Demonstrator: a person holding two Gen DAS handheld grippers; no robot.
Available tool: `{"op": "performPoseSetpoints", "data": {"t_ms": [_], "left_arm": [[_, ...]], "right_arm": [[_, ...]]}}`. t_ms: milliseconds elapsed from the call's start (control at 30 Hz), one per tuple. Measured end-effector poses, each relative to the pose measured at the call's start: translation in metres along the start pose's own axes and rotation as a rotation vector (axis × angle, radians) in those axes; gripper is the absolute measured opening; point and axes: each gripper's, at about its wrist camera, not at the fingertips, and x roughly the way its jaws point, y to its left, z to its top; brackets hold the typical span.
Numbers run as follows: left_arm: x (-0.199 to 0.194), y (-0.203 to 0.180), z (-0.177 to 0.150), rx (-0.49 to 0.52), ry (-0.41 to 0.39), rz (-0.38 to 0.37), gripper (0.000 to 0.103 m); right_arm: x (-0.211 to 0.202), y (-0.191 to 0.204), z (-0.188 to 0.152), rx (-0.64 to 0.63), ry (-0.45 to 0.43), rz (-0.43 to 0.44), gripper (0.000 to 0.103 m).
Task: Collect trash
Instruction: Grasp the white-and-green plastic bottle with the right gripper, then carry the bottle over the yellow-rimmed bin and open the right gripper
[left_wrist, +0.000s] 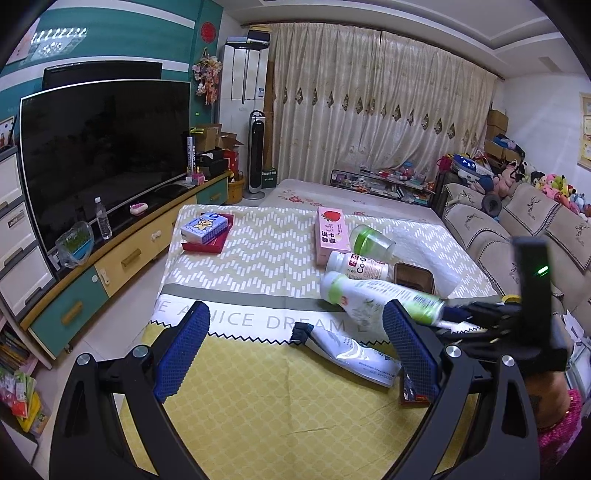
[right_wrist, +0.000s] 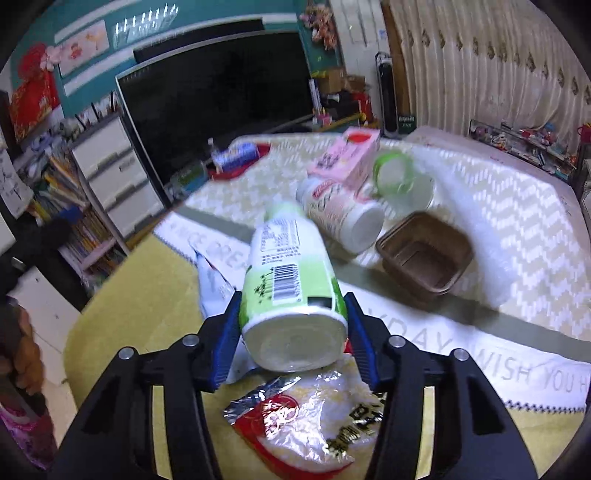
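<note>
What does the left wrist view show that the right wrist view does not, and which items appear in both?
Only the left wrist view: the open left hand-held gripper, empty, and the sofa.

Only the right wrist view: a silver and red snack wrapper under the right hand-held gripper, and the brown tray seen to be empty.

Both: the green and white bottle clamped by the right hand-held gripper, the pink carton, and the white foil pouch.

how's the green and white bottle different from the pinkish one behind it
The green and white bottle is clamped at its base between the right gripper pads; the pink-labelled bottle lies free on the cloth. The first has green printing, the second pinkish. Both are white plastic, lying over.
</note>
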Motion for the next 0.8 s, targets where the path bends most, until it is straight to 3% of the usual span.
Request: {"op": "performPoseSetpoints", "data": {"t_ms": [233, 367, 633, 800], "left_arm": [[0.000, 0.000, 0.000, -0.004, 0.000, -0.005, 0.093], [-0.001, -0.006, 0.000, 0.008, -0.003, -0.016, 0.093], [-0.004, -0.018, 0.001, 0.031, -0.008, -0.038, 0.093], [-0.003, -0.028, 0.000, 0.056, -0.001, -0.052, 0.093]], "right_arm": [[-0.068, -0.002, 0.014, 0.016, -0.148, 0.003, 0.049], [-0.092, -0.008, 0.017, 0.034, -0.186, -0.011, 0.049], [-0.091, -0.027, 0.009, 0.082, -0.159, -0.060, 0.049], [-0.103, -0.029, 0.013, 0.092, -0.206, -0.047, 0.049]]}}
